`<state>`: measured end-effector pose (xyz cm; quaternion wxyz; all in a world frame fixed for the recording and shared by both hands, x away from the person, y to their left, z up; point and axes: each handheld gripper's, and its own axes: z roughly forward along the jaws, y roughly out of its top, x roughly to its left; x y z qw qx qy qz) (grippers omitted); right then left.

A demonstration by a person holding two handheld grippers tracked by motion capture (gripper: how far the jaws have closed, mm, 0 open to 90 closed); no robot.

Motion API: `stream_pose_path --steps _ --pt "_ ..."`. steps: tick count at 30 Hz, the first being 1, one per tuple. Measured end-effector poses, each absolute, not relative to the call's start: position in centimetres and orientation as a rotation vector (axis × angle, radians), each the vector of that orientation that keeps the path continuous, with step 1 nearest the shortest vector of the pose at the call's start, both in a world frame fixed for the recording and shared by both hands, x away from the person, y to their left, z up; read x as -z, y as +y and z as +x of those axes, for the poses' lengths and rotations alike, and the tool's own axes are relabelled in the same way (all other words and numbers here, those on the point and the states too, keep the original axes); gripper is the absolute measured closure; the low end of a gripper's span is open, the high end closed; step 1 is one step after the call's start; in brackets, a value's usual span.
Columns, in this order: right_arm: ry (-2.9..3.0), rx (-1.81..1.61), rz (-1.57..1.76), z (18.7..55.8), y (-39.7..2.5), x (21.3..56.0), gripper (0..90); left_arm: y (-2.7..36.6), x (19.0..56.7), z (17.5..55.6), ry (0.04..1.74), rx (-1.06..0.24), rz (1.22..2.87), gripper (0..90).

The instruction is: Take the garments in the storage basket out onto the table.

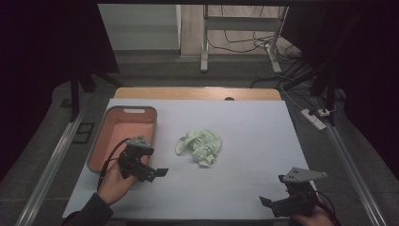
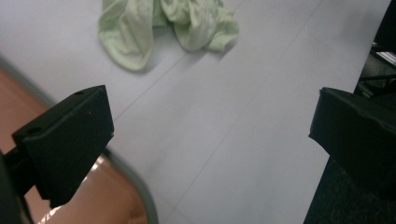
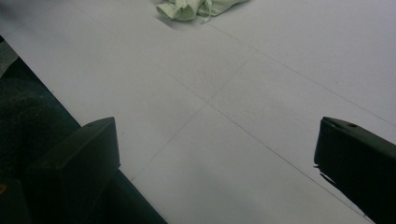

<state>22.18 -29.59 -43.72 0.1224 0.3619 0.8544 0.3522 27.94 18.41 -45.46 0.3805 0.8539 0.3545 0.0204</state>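
A crumpled pale green cloth lies in the middle of the white-covered table. My left gripper hovers at the front right corner of a pink tray, left of the cloth and a little nearer to me, held by a hand. Its jaws stand wide apart and bare in the left gripper view, with the cloth ahead and the tray's grey rim below. My right gripper is low at the front right edge, open and bare, the cloth far ahead.
The tray has a grey rim and nothing inside it. Bare white surface lies between the cloth and both grippers. Metal rails run along both sides of the table. Cables and a power strip lie on the floor beyond.
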Motion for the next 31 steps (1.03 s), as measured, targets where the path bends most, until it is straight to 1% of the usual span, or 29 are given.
stream_pose_path --steps 6,17,21,25,28,31 --pt "2.493 -1.024 1.059 22.2 -29.5 43.7 0.3 20.6 45.8 26.1 0.951 -0.077 2.164 0.0" --pt "2.496 -1.011 1.055 22.2 -29.4 43.8 0.3 24.7 46.3 23.3 1.053 -0.092 2.072 0.0" --pt "2.495 -1.005 1.052 22.2 -29.4 43.7 0.3 25.8 46.5 22.3 1.091 -0.106 2.062 0.0" --pt "2.493 -0.999 1.049 22.1 -29.3 43.7 0.3 26.8 46.5 21.3 1.111 -0.157 2.038 0.0" --pt "2.491 -0.993 1.052 22.1 -29.3 43.7 0.3 27.4 46.8 20.7 1.158 -0.124 2.068 0.0" --pt "2.488 -0.991 1.056 22.1 -29.3 43.8 0.3 27.8 46.7 20.3 1.168 -0.138 2.055 0.0"
